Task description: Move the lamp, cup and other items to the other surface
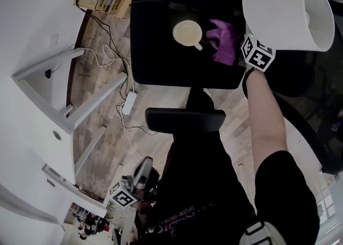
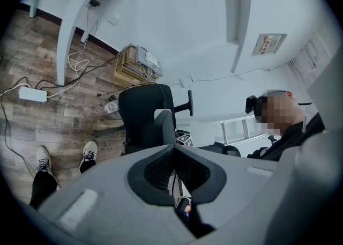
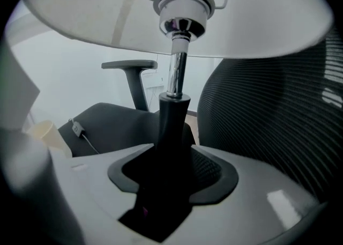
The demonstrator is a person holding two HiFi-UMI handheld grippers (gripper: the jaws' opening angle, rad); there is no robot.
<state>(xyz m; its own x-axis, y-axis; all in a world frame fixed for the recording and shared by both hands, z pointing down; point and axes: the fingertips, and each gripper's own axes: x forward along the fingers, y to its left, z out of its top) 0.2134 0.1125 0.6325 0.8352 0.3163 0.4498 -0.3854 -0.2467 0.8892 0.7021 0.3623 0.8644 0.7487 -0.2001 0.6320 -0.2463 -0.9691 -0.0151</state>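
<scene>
A lamp with a white shade [image 1: 286, 13] stands tall at the top right of the head view. In the right gripper view its chrome rod runs down into a black stem [image 3: 174, 126]. My right gripper [image 3: 174, 150] is around that stem, and the ribbed right pad [image 3: 211, 166] shows bare beside it. In the head view only its marker cube [image 1: 258, 53] shows. A cream cup [image 1: 187, 33] and a purple cloth [image 1: 225, 40] lie on a black chair seat [image 1: 161, 51]. My left gripper [image 1: 143, 170] hangs low by my body, jaw tips together, holding nothing.
A black armrest [image 1: 185, 119] crosses in front of the seat. A mesh chair back [image 3: 268, 120] rises just right of the lamp. White desk legs [image 1: 59, 78], a power strip [image 1: 128, 102] and loose cables lie on the wood floor to the left.
</scene>
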